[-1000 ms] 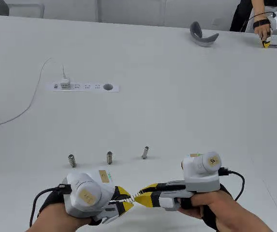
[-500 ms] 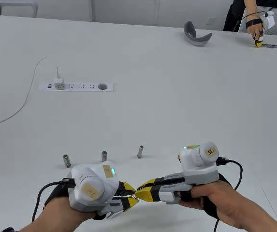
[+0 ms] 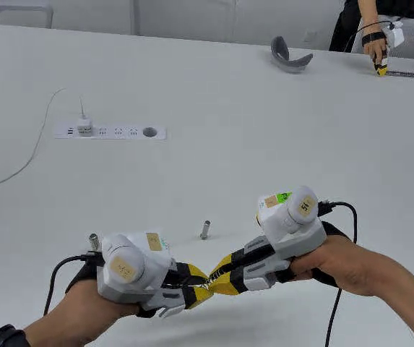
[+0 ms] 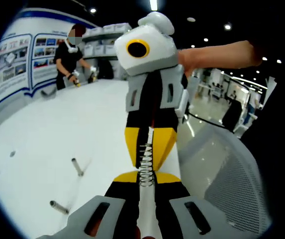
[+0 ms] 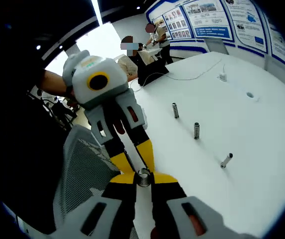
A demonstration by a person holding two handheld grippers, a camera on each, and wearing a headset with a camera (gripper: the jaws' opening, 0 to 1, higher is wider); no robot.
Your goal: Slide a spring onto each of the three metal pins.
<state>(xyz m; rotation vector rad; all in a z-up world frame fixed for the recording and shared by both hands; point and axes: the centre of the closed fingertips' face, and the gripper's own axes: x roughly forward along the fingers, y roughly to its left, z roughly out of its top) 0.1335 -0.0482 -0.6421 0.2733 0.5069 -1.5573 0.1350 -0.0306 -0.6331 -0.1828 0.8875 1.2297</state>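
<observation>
- Metal spring (image 4: 145, 162) is bridging two sets of yellow tips above the white counter (image 3: 264, 130).
- One end is sitting pinched in the left hand-held gripper (image 4: 144, 178), jaws nearly closed.
- The right hand-held gripper (image 5: 143, 177) is clamping the other end.
- One bare pin (image 3: 205, 230) is standing just beyond.

The white bench (image 3: 264, 123) carries a power strip (image 3: 113, 132) with a plugged-in cable (image 3: 33, 155) towards its left edge and a grey curved band (image 3: 287, 56) by the far edge. Near the front edge stand two sprung pins (image 5: 174, 110) and one bare pin (image 5: 226, 160).
</observation>
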